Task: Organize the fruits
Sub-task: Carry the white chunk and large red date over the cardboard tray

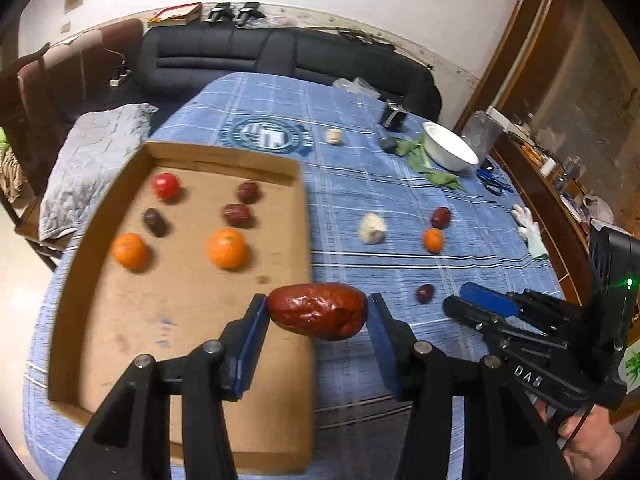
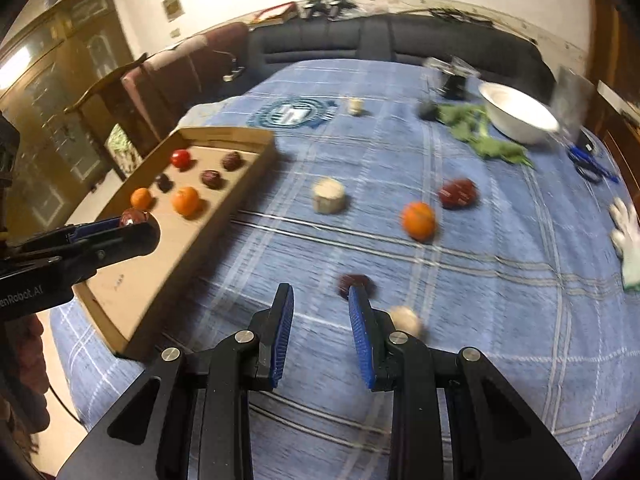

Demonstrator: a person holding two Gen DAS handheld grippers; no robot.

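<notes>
Six fruits already lie in the cardboard tray [image 1: 100, 208] ahead of the left claw [image 1: 317, 312], which pinches a red date [image 1: 318, 311] above the tray's edge, while three fruits wait on the desk [image 2: 480, 340] beyond the spread, empty right claw [image 2: 321, 330].

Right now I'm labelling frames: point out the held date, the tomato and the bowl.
date [image 1: 318, 311], left wrist view, its middle.
tomato [image 1: 165, 185], left wrist view, its top.
bowl [image 2: 520, 114], right wrist view, its inside.

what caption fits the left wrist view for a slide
Left gripper holds a red date above the cardboard tray edge.
</notes>
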